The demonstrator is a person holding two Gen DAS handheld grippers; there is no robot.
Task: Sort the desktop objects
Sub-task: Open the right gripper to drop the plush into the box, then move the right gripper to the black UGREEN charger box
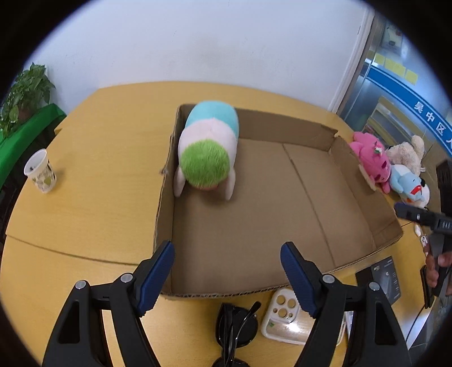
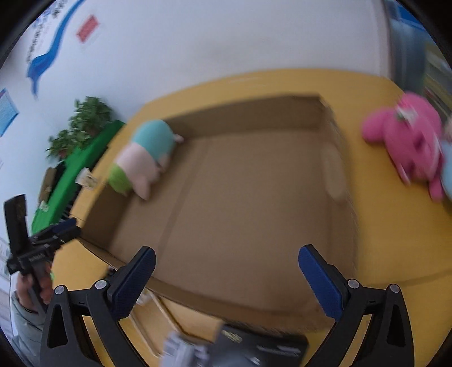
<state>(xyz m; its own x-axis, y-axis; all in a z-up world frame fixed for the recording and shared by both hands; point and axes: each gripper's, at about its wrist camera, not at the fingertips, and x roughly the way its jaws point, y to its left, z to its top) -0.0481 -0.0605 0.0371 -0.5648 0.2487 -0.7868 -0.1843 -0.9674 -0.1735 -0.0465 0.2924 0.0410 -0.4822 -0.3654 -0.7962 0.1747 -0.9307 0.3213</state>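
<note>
R view blurred; sunglasses [image 1: 236,324] cut off btm, pink plush [image 2: 409,146] smeared.

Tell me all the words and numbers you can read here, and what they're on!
"吴中区": white characters on the blue band by the doorway; more follow, cut off.
Right gripper: pale markings on its black body, too small to read.
Black box: small print, too small.
Red sign and blue wall lettering: blurred, unreadable.

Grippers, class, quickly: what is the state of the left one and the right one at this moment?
Left gripper: jaws open, holding nothing, above the near edge of the cardboard box.
Right gripper: jaws open, holding nothing.
</note>
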